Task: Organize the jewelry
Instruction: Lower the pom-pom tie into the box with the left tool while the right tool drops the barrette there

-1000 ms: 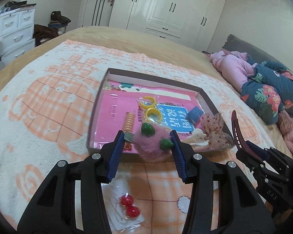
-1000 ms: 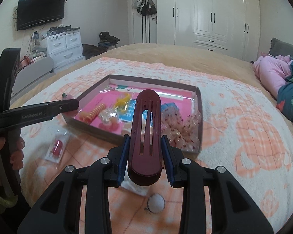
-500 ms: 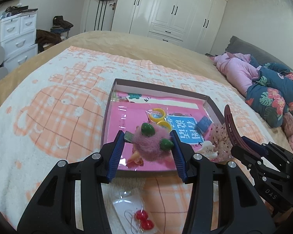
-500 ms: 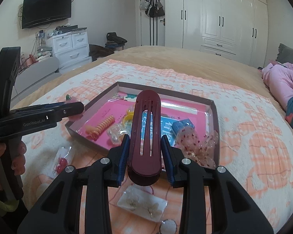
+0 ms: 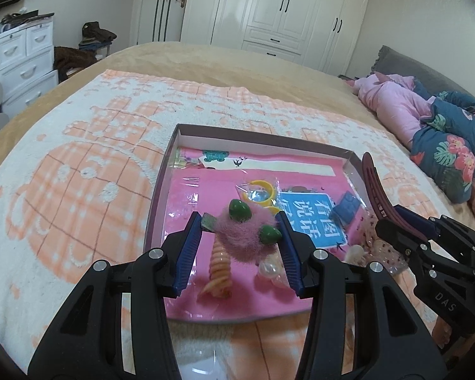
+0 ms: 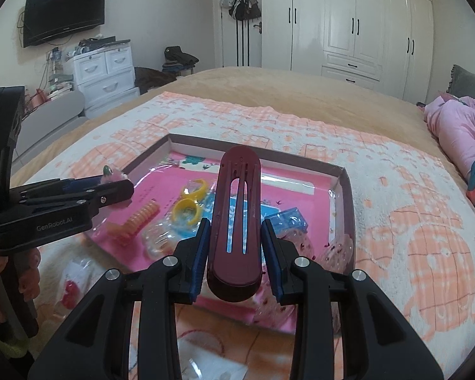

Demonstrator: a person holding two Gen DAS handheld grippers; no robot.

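Gripping pink fuzzy clip [image 5: 245,236]: left gripper [image 5: 237,221], "GenRobot.AI" | right gripper [image 6: 236,226], "DAS": clamps maroon clip [image 6: 237,218]

A: What carries everything here?

B: A bed [image 6: 300,88] with a tan cover, and a white-and-orange patterned blanket [image 5: 79,171] spread over its near half.

A: And directly on the blanket?

B: A shallow open box [image 5: 256,137] sits in the middle. Near it, at the left in the right wrist view, lies a small clear packet with red beads [image 6: 69,291]. Another clear packet [image 6: 212,364] lies at the near edge.

A: Anything farther off?

B: Pink and floral bedding [image 5: 427,117] is heaped at the far right.
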